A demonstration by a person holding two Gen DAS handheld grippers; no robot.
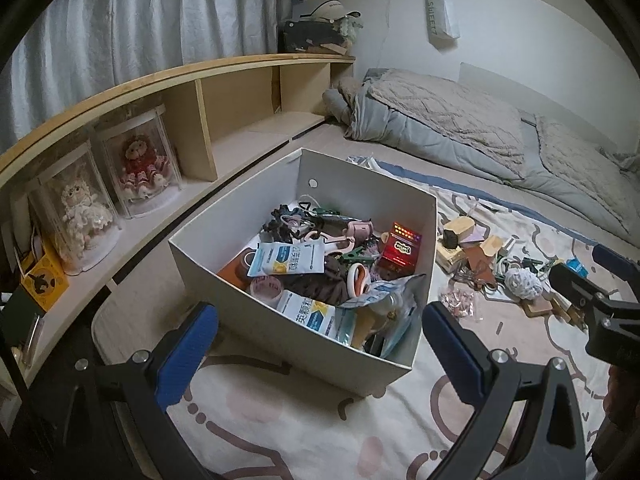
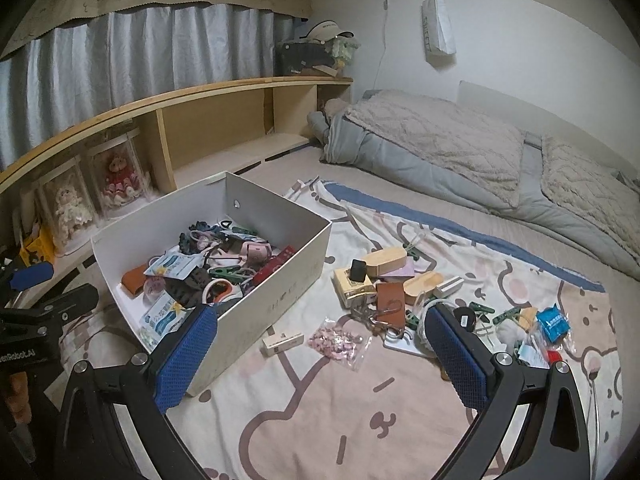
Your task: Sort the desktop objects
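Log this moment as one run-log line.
left tool: open, empty, above white box | right tool: open, empty, over blanket | loose items beside box: unsorted

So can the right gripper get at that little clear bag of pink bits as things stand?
Probably yes. The right gripper is open with nothing in it, and the pink bag lies flat on the blanket just ahead of it, apart from the box, nothing on top.
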